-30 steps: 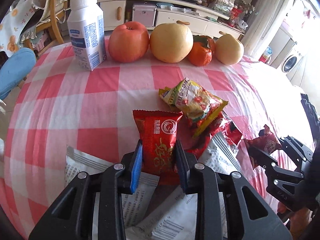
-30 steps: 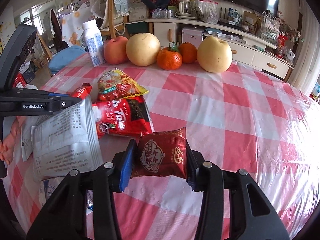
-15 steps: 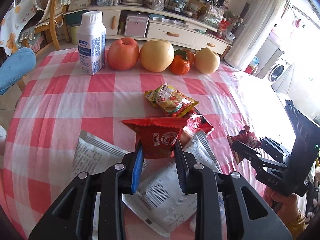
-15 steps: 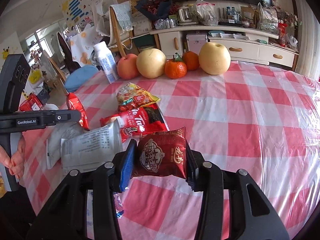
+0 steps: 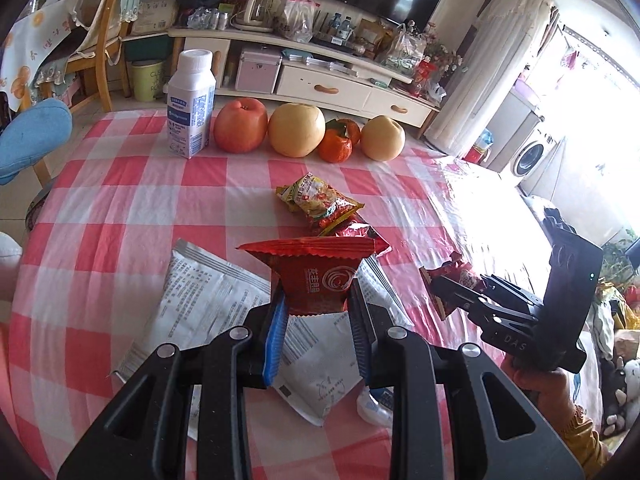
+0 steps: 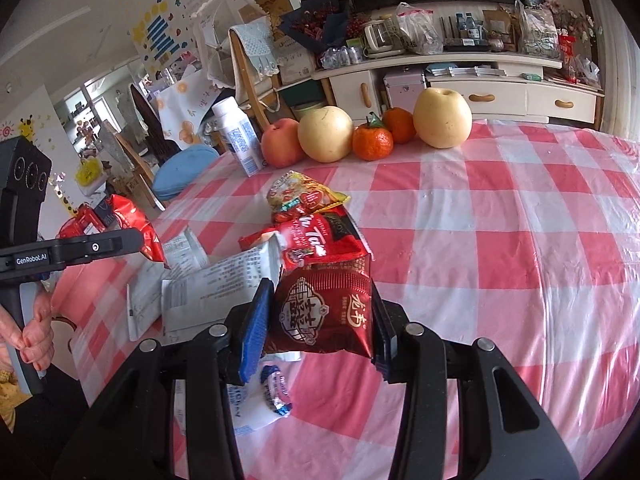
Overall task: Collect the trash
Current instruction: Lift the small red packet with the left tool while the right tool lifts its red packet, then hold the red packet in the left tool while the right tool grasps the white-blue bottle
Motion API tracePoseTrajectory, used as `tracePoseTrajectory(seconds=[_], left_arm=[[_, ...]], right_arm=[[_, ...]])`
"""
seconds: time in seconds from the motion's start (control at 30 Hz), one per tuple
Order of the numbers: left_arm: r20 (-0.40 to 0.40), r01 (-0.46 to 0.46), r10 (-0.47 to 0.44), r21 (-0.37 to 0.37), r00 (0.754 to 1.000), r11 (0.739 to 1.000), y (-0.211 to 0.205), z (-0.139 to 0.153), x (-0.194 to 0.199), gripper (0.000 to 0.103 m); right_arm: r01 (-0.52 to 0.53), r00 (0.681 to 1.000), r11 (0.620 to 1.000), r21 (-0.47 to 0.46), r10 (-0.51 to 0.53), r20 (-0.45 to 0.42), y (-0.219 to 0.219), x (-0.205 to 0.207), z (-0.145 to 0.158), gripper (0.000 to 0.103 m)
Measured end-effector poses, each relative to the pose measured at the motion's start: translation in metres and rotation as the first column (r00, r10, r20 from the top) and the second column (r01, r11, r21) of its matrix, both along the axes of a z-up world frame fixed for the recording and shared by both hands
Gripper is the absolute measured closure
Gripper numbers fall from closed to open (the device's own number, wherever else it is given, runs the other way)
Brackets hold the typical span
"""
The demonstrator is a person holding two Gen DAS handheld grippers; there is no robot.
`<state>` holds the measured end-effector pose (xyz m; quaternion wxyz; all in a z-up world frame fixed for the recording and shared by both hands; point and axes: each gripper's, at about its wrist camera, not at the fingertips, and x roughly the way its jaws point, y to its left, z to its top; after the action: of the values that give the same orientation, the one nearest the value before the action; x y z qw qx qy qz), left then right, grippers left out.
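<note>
While both grippers held wrappers clear of the checked tablecloth [image 5: 120, 208], the step looked like carrying trash away; next would call for finding a bin, none being visible. The left gripper [image 5: 316, 332] was clenched on a bright red packet [image 5: 316, 276], upright between its jaws, crimped top spread crosswise above them. The right gripper [image 6: 316, 328] grasped a dark red packet [image 6: 324, 308], broad face to the camera, long axis running jaw to jaw.
</note>
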<state>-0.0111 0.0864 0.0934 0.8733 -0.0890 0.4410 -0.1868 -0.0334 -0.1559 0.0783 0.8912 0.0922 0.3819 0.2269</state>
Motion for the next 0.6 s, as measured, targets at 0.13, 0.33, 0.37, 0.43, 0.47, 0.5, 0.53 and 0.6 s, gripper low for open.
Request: tracePoseTrajectory(seconds=[0.13, 0.33, 0.37, 0.43, 0.47, 0.5, 0.53, 0.6], left_arm=[[0.009, 0.009, -0.009, -0.004, 1.0, 1.0, 0.008, 0.002, -0.006, 0.072], [0.022, 0.009, -0.009, -0.013, 1.0, 1.0, 0.025, 0.006, -0.012, 0.072], [0.025, 0.011, -0.01, -0.015, 1.0, 1.0, 0.027, 0.007, -0.014, 0.072], [0.03, 0.013, -0.013, -0.02, 0.999, 1.0, 0.032, 0.008, -0.016, 0.072], [0.031, 0.014, -0.014, -0.02, 0.999, 1.0, 0.034, 0.008, -0.017, 0.072], [0.033, 0.017, -0.016, -0.02, 0.999, 1.0, 0.036, 0.008, -0.018, 0.072], [0.035, 0.018, -0.017, -0.02, 0.999, 1.0, 0.037, 0.008, -0.019, 0.072], [0.037, 0.022, -0.021, -0.027, 0.999, 0.999, 0.04, 0.009, -0.021, 0.072]], right_arm=[[-0.01, 1.0, 1.0, -0.003, 0.01, 0.006, 0.011, -0.008, 0.003, 0.057], [-0.011, 1.0, 0.996, -0.094, 0.011, -0.002, 0.034, -0.018, -0.003, 0.058], [-0.006, 1.0, 0.995, -0.1, 0.004, -0.014, 0.034, -0.017, -0.006, 0.058], [0.008, 0.999, 0.994, -0.111, -0.013, -0.046, 0.034, -0.016, -0.013, 0.052], [0.017, 0.998, 0.994, -0.111, -0.023, -0.057, 0.034, -0.017, -0.015, 0.048], [0.021, 0.998, 0.994, -0.11, -0.028, -0.062, 0.033, -0.019, -0.016, 0.046], [0.028, 0.997, 0.993, -0.113, -0.035, -0.064, 0.034, -0.023, -0.016, 0.045], [0.048, 0.997, 0.991, -0.128, -0.056, -0.054, 0.036, -0.033, -0.015, 0.045]])
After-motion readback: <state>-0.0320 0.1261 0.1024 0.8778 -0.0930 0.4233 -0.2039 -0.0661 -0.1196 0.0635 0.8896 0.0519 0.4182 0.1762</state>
